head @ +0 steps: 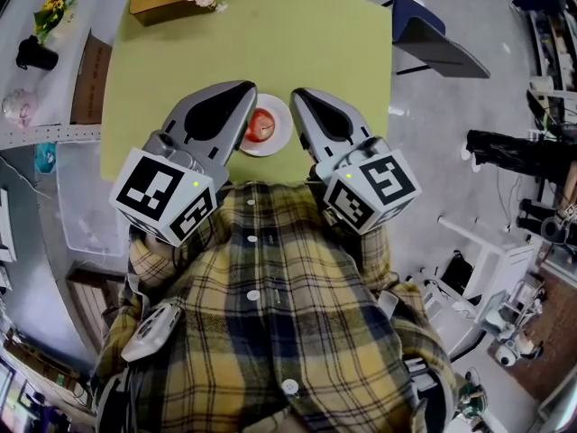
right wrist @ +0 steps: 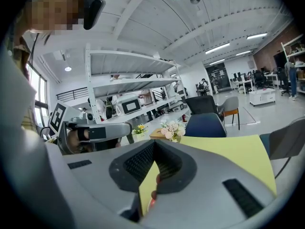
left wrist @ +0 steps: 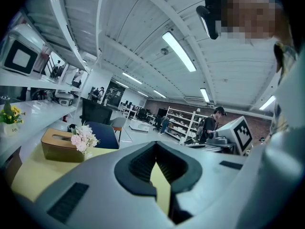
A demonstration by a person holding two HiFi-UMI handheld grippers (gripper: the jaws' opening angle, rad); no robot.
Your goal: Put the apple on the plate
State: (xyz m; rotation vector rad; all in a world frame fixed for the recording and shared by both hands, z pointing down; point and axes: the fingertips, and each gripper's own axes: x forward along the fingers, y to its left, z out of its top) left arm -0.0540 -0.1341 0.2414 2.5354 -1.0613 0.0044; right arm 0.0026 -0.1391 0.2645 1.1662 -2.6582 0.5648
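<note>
Head view: we log the apple (head: 261, 126) on the white plate (head: 272, 150), on the yellow surface (head: 297, 34). Left claw (head: 243, 90) and right claw (head: 299, 95) flank it, both pressed together, empty.

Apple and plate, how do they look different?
The apple is red; the plate is white. The apple is smaller; the plate is wider and shows all around it. The apple sits on the plate, while the plate sits on the yellow-green table. Both look round from above.
</note>
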